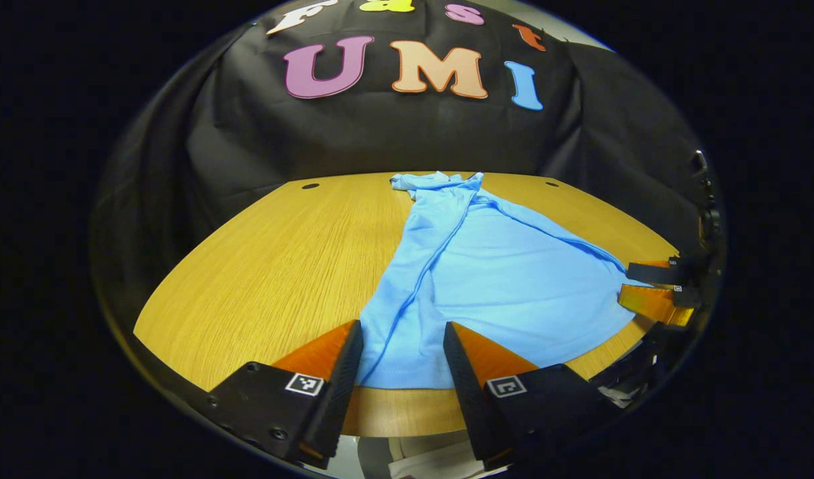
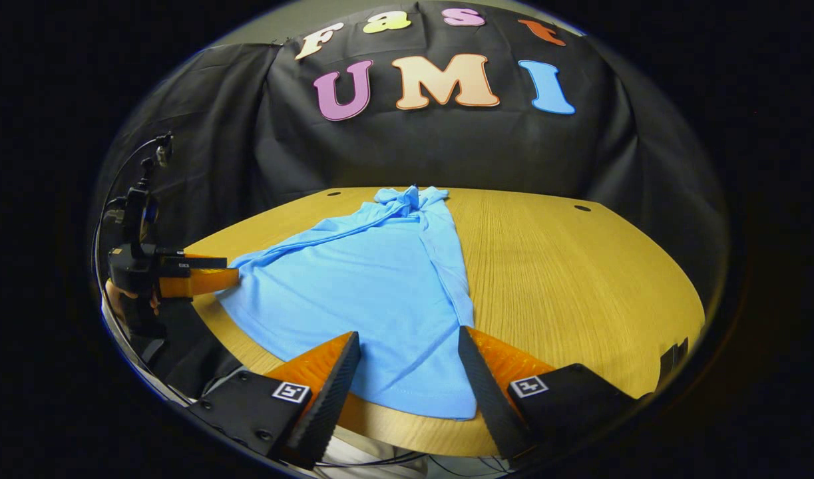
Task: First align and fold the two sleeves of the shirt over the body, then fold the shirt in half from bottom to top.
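**Blue shirt lies flat, both grippers spread at its hem**

Blue fabric covers the middle of the wooden table [image 1: 260, 266]: the shirt [image 1: 500, 279] lies flat with its collar end toward the booth wall at twelve o'clock and its hem at the near edge.

In the left gripper view, going from nine o'clock toward three, bare wood comes first, then the shirt's long left edge, where a sleeve [image 1: 426, 246] is folded in along the body as a narrow band running from the collar down to the hem. The left gripper [image 1: 403, 336] sits at six o'clock, jaws apart, its fingers straddling the hem corner without closing on the cloth. At three o'clock the other gripper appears beside the shirt's far corner.

In the right gripper view, at nine o'clock, the left gripper [image 2: 230, 274] shows again, held by a hand [image 2: 117, 299], its fingertips at the shirt's corner; whether they touch the cloth cannot be told. The shirt [image 2: 360, 286] spreads across the centre, with a folded sleeve [image 2: 450, 266] along its right edge. The right gripper [image 2: 408, 339] is at six o'clock, jaws apart over the hem near that corner. Bare table [image 2: 580, 279] fills the side toward three o'clock.
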### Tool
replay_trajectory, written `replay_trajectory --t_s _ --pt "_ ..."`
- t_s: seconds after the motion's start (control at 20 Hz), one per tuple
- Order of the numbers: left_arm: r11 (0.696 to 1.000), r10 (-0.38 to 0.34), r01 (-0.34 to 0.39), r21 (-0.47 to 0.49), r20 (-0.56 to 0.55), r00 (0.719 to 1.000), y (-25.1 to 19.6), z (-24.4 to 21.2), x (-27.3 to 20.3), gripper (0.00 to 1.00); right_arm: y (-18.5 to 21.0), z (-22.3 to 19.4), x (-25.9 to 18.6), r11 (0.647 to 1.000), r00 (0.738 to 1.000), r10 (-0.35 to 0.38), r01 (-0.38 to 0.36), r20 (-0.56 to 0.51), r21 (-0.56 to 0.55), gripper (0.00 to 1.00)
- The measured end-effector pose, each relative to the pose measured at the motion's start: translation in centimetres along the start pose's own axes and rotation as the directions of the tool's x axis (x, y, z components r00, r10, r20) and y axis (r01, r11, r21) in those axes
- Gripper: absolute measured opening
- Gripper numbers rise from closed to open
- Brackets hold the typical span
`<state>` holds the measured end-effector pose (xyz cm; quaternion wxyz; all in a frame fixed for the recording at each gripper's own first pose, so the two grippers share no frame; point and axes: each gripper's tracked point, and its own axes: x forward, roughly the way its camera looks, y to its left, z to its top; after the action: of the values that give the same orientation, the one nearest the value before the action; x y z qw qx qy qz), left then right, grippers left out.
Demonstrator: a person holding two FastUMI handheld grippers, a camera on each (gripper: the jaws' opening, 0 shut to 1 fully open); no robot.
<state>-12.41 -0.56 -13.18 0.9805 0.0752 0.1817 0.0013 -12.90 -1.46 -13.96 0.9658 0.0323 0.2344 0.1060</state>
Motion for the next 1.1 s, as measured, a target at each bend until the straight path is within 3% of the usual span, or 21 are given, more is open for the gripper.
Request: replay_trajectory --t_s 0.1,0.15,0.2,0.25,0.3,0.4,0.5,0.65,0.7,0.95,1.1 --pt "1.0 -0.023 0.023 0.013 0.003 1.0 -0.6 0.1 0.2 0.61 0.4 0.1 0.2 1.0 1.0 0.007 -0.007 0.004 -0.002 0.73" --pt "0.999 -0.035 0.034 0.024 0.005 0.999 -0.7 0.2 0.3 0.58 0.7 0.1 0.3 1.0 1.0 0.019 -0.019 0.008 -0.004 0.71" --pt "0.999 -0.048 0.047 0.025 0.015 0.999 -1.2 0.3 0.4 0.51 1.1 0.1 0.3 1.0 1.0 0.027 -0.027 0.012 -0.002 0.58" --pt "0.999 -0.047 0.047 0.015 0.031 0.998 -1.4 0.3 0.5 0.43 1.1 0.2 0.4 1.0 1.0 0.027 -0.027 0.013 -0.002 0.53" --pt "0.999 -0.038 0.036 0.028 0.04 0.998 -1.5 0.4 0.7 0.24 1.2 0.1 0.4 1.0 1.0 0.028 -0.027 0.014 -0.01 0.43" --pt "0.997 -0.034 0.031 0.072 0.048 0.998 -2.0 0.3 0.8 0.14 1.8 0.1 0.4 0.998 0.998 0.06 -0.06 0.01 -0.006 0.45" --pt "0.995 -0.026 0.02 0.099 0.052 0.998 -2.0 0.4 0.8 0.07 2.0 -0.1 0.4 0.997 0.997 0.076 -0.077 0.012 0.029 0.19" --pt "0.998 -0.021 0.018 0.055 0.061 0.998 -2.0 0.6 0.9 0.04 2.1 0.1 0.8 0.997 0.997 0.071 -0.071 0.021 0.033 0.19" --pt "0.999 -0.023 0.02 0.041 0.064 0.998 -2.0 0.6 0.9 0.05 2.0 0.1 0.7 0.997 0.997 0.066 -0.067 0.025 0.038 0.07" --pt "1.0 -0.021 0.021 0.002 0.076 0.997 -2.1 0.8 0.8 0.02 2.1 0.5 0.7 0.997 0.997 0.073 -0.074 0.028 0.031 0.03" --pt "0.995 -0.05 0.057 -0.085 0.077 0.996 -2.0 1.1 1.0 0.0 1.5 0.8 1.0 0.997 0.998 0.052 -0.054 0.033 0.047 0.02"
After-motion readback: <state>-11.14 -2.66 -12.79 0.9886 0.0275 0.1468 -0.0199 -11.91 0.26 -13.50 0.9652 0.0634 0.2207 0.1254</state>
